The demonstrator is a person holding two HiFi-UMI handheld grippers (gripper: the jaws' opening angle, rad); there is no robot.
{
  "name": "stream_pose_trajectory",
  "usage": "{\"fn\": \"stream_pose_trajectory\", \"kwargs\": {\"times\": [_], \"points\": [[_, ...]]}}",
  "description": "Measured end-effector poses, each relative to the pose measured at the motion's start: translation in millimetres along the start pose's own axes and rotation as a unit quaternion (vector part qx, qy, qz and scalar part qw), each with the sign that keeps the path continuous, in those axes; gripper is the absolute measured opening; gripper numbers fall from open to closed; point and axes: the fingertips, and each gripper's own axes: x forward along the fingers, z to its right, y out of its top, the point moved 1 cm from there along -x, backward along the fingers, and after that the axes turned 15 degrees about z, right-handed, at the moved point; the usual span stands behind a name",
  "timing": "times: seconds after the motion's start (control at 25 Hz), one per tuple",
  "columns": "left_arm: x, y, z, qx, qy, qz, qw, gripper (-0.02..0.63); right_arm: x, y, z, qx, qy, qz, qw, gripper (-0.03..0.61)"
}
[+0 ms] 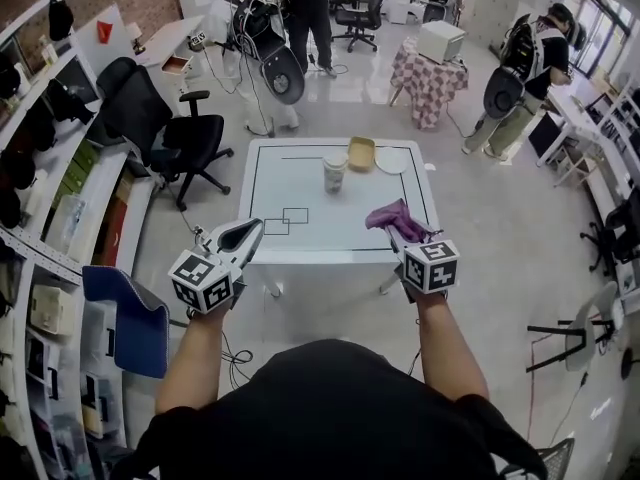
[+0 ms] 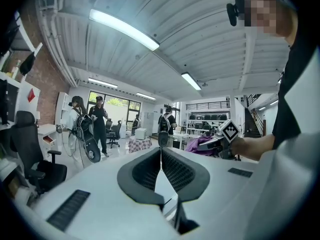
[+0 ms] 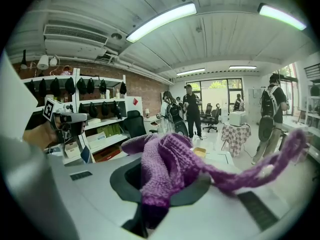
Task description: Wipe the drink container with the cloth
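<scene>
The right gripper [image 1: 404, 234], on an outstretched forearm at the near table edge, pinches a bunched purple knitted cloth [image 1: 393, 217]. A strand of it trails aside. The left gripper [image 1: 246, 235], held level at the near left, has its jaws pressed together on nothing.

The pale upright drink container [image 1: 334, 174] stands far-middle on the white rectangular table [image 1: 300, 193], well apart from both grippers. A tan shallow bowl [image 1: 361, 153] and a white round plate [image 1: 392, 160] sit just behind it.

A black office chair [image 1: 165, 133], shelves [image 1: 60, 218] and standing people [image 1: 305, 8] surround the table.
</scene>
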Motion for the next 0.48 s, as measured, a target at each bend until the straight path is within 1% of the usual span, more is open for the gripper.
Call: {"fn": "stream_pose_trajectory", "kwargs": {"times": [0.2,0.48], "points": [[34.0,-8.5,-6.4,0.000,0.008,-0.007,0.9999,0.025,25.0,-2.9,31.7,-0.002,0.013,-0.009,1.000,0.077],[69.9,-13.6,-17.6,0.003,0.031,-0.008,0.9995,0.025,54.4,-4.1,66.5,-0.005,0.033,-0.017,0.999,0.077]]}}
